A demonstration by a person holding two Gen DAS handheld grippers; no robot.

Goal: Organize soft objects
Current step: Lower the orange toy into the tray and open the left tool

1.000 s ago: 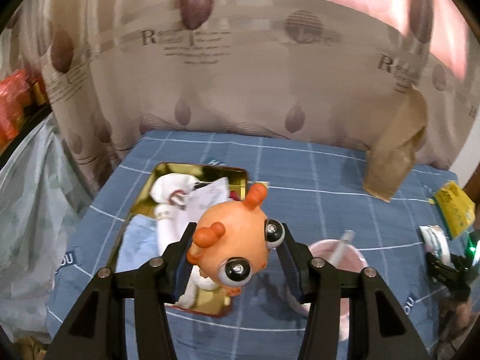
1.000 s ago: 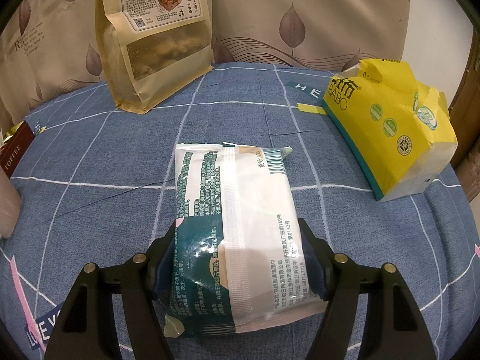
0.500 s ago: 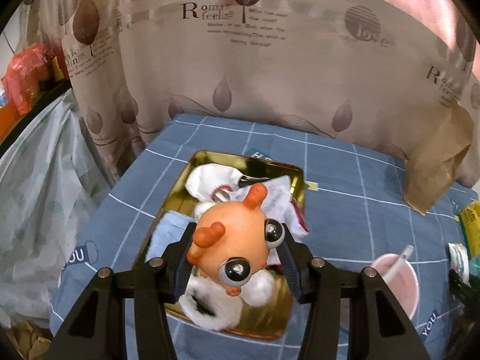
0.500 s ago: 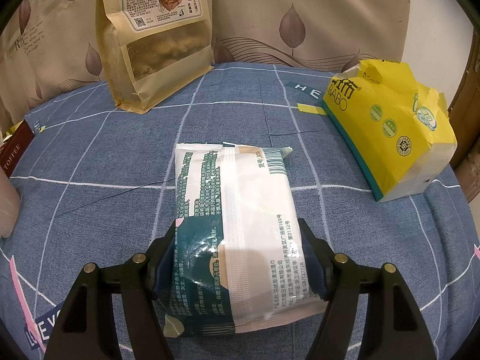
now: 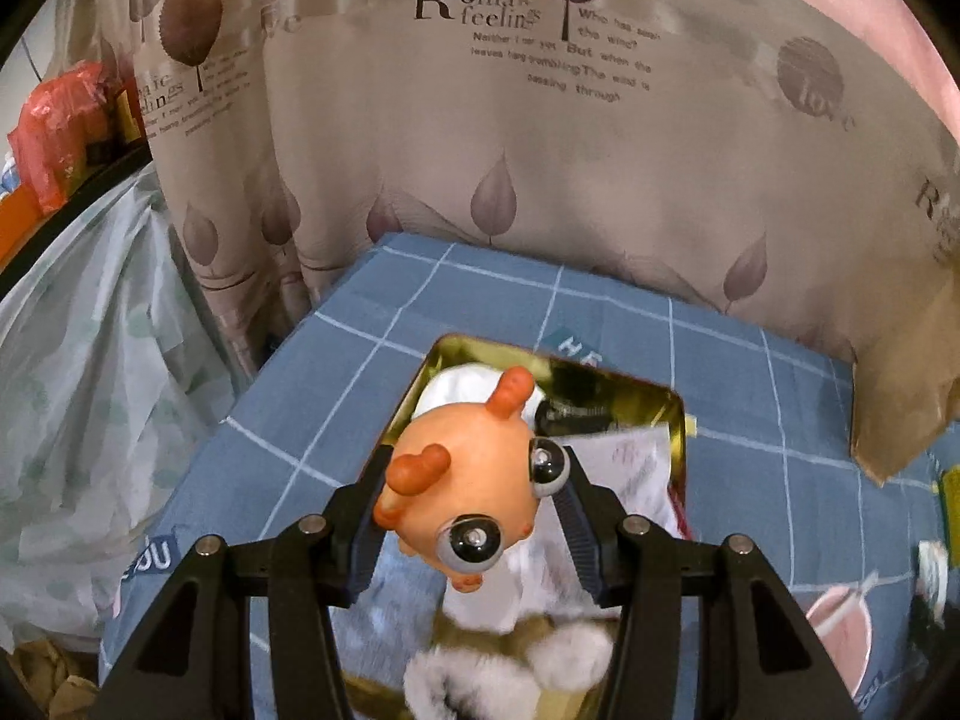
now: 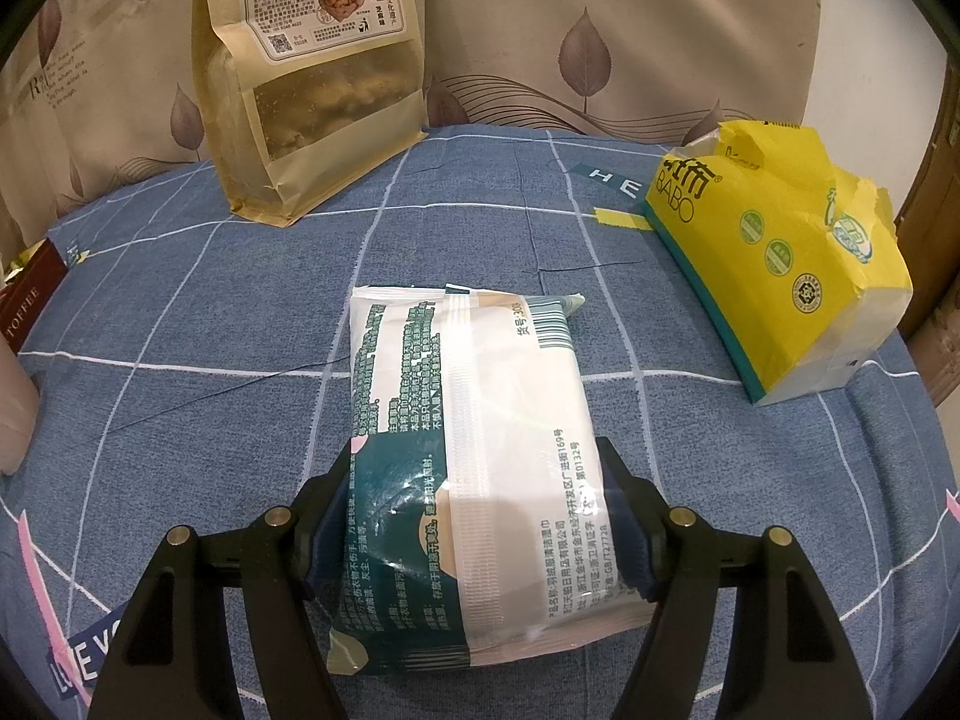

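Observation:
In the left wrist view my left gripper (image 5: 474, 504) is shut on an orange big-eyed toy (image 5: 465, 480), held above a gold tin (image 5: 672, 414) on the blue checked cloth. The tin holds white cloth (image 5: 456, 387), a paper packet (image 5: 630, 462) and a fluffy white-grey plush (image 5: 510, 672). In the right wrist view my right gripper (image 6: 477, 516) is shut on the near end of a white and teal wipes pack (image 6: 468, 420); whether the pack rests on the cloth or is lifted I cannot tell.
A leaf-print curtain (image 5: 540, 150) backs the table. A pale plastic bag (image 5: 78, 396) hangs off the left edge. A pink cup (image 5: 840, 630) stands to the right of the tin. A kraft snack pouch (image 6: 312, 72) and a yellow tissue pack (image 6: 780, 264) stand beyond the wipes.
My left gripper has carried the orange toy leftward to over the gold tin, which now lies directly beneath it. The right gripper and wipes pack have not moved.

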